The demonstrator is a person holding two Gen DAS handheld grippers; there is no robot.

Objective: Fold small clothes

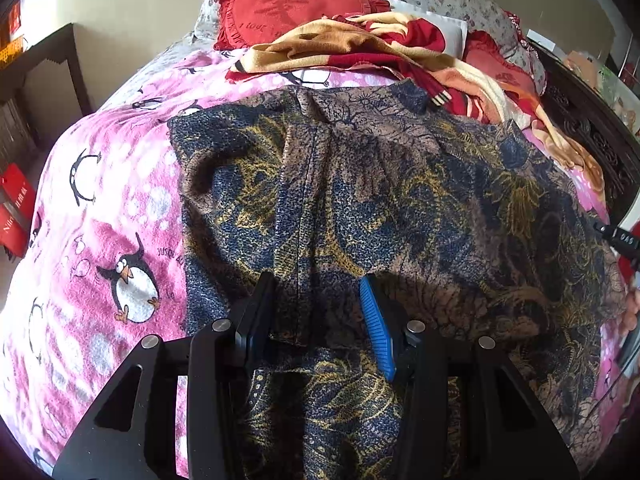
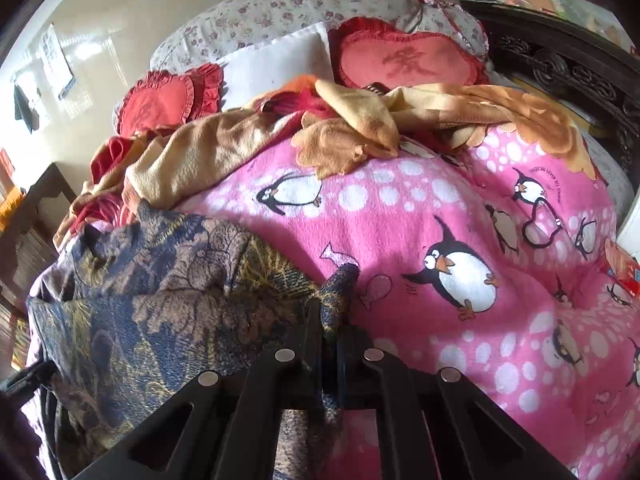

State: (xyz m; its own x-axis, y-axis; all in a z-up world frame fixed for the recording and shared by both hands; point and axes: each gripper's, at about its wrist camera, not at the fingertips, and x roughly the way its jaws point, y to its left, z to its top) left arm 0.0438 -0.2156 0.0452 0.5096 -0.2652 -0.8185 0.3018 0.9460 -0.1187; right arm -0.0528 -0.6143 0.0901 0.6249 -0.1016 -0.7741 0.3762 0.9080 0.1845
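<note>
A dark blue, brown and gold patterned garment (image 1: 380, 200) lies spread on the pink penguin blanket (image 1: 104, 200). My left gripper (image 1: 320, 308) is open, its jaws standing over the garment's near part with a fold of cloth between them. In the right wrist view the same garment (image 2: 160, 300) lies at the left on the blanket (image 2: 460, 208). My right gripper (image 2: 332, 320) is shut on the garment's right corner, which pokes up past the fingertips.
Red heart cushions (image 1: 288, 4) (image 2: 404, 60), a tan and red blanket heap (image 1: 360, 48) (image 2: 280, 132) and floral pillows lie at the bed's head. A dark carved headboard (image 2: 560, 60) runs along the right. A dark table (image 1: 48, 64) and red boxes (image 1: 14, 208) stand left of the bed.
</note>
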